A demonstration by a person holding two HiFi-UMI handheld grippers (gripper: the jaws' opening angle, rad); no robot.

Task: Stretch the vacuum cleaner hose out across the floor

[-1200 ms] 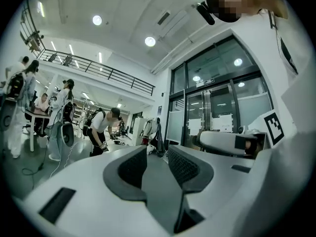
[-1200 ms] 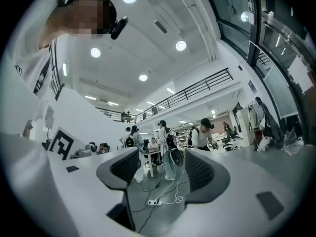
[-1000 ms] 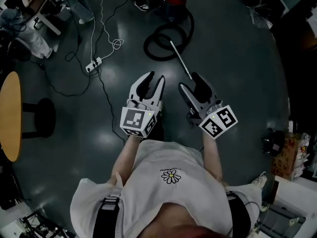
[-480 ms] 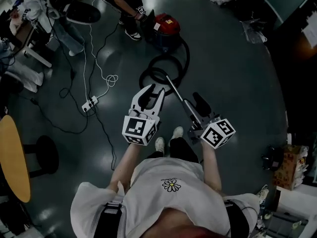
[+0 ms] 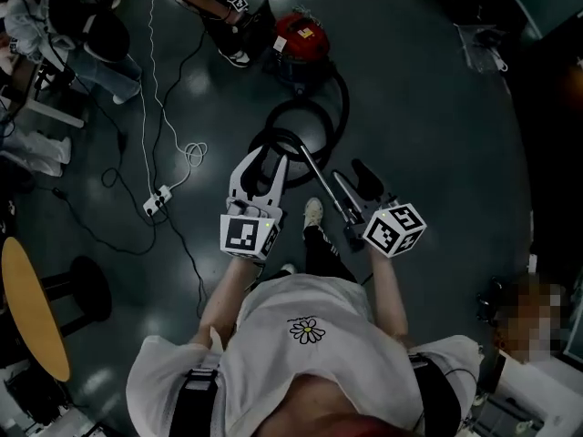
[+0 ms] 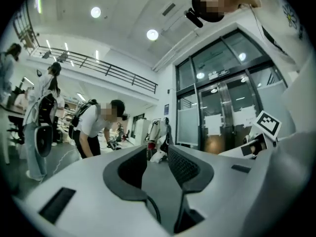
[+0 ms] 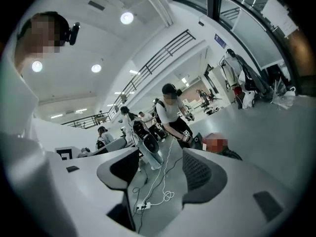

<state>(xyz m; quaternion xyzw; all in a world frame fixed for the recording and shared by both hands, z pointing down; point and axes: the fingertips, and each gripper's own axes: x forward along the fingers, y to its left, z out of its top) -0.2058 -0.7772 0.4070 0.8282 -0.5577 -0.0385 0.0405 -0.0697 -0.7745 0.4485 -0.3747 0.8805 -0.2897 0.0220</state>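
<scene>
Hose (image 5: 296, 104) lies coiled on the floor (image 5: 428, 153) by the red vacuum (image 5: 301, 36) (wand (image 5: 310, 173) slanting out of it); left tongs (image 5: 267, 159) and right tongs (image 5: 351, 173) hover apart, both empty.

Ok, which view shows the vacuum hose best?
Head view: the hose lies coiled beside the red vacuum cleaner. The right gripper view shows at most a dark sliver; the left gripper view, none.
</scene>
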